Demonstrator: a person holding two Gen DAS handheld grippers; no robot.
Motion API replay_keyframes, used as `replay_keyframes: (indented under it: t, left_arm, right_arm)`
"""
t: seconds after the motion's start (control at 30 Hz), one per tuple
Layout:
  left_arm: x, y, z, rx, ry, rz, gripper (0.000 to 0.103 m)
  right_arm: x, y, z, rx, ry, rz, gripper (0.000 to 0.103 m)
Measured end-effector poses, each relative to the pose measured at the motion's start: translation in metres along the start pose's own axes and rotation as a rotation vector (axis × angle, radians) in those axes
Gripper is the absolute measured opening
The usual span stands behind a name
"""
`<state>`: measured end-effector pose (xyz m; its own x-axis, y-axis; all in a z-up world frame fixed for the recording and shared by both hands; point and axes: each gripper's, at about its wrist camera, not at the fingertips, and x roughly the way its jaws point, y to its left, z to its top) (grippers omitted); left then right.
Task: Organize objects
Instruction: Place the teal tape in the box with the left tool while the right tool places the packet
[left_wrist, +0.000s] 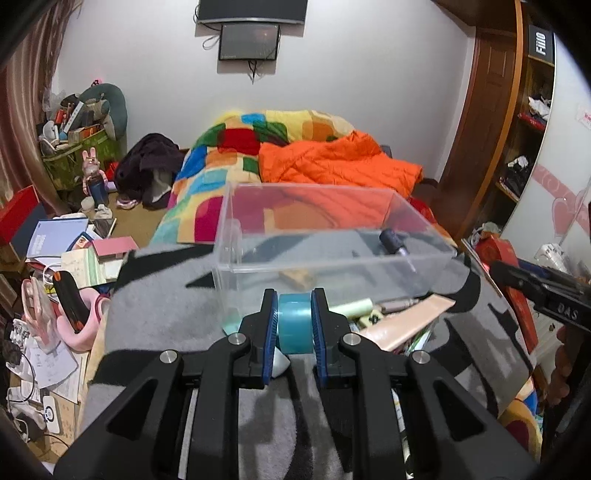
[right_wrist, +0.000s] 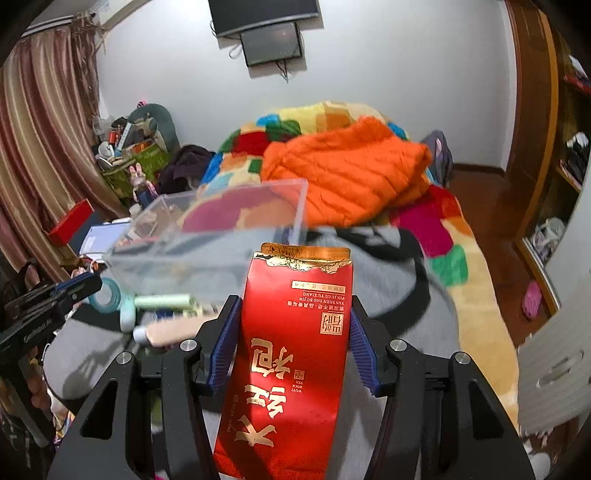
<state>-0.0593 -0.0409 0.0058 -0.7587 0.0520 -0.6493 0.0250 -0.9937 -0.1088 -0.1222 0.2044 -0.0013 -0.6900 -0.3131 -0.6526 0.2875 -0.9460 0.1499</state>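
So my left tool (left_wrist: 294, 325) is clamped down on a teal roll of tape (left_wrist: 293, 320), blue pads squeezing both flat sides, jaws nearly together. My right tool (right_wrist: 291, 334) has a red tea packet (right_wrist: 291, 343) between its pads, jaws about halfway apart, gripping it by the edges. The packet has big gold Chinese characters plus small print I can read: "WUYI ROCK TEA" and "YAN SHEN DAO BU JIN, PIN JU GU YU XIANG". Its top is torn open.

Just past both tools sits the clear plastic box (left_wrist: 332, 236) on a grey and black blanket (left_wrist: 166, 306) on the bed, with a dark marker-like thing (left_wrist: 393, 242) inside. A pale green tube (left_wrist: 354, 308) and a peach tube (left_wrist: 402, 326) lie beside the box. On the shelf at right, a black sign (left_wrist: 541, 44) reads "Fiilo", I think.
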Motion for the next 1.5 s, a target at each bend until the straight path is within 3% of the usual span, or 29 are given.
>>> replay_keyframes:
  t: [0.33, 0.6, 0.77, 1.17, 1.37, 1.5]
  left_arm:
    - [-0.004, 0.009, 0.030, -0.023, -0.049, 0.015, 0.018]
    - [0.003, 0.011, 0.060, -0.004, -0.079, 0.034, 0.018]
    - [0.022, 0.014, 0.075, 0.002, -0.058, 0.040, 0.018]
    - [0.093, 0.019, 0.075, 0.017, 0.079, 0.053, 0.018]
    - [0.098, 0.022, 0.070, 0.020, 0.101, 0.036, 0.018]
    - [0.087, 0.023, 0.068, 0.023, 0.090, 0.035, 0.022]
  right_arm:
    - [0.020, 0.023, 0.044, -0.044, -0.037, 0.051, 0.052]
    - [0.059, 0.034, 0.074, -0.061, 0.004, 0.071, 0.052]
    - [0.089, 0.037, 0.089, -0.073, 0.042, 0.060, 0.052]
    - [0.151, 0.054, 0.086, -0.146, 0.197, 0.048, 0.052]
    - [0.162, 0.068, 0.078, -0.203, 0.251, 0.053, 0.052]
    - [0.154, 0.069, 0.076, -0.211, 0.241, 0.051, 0.052]
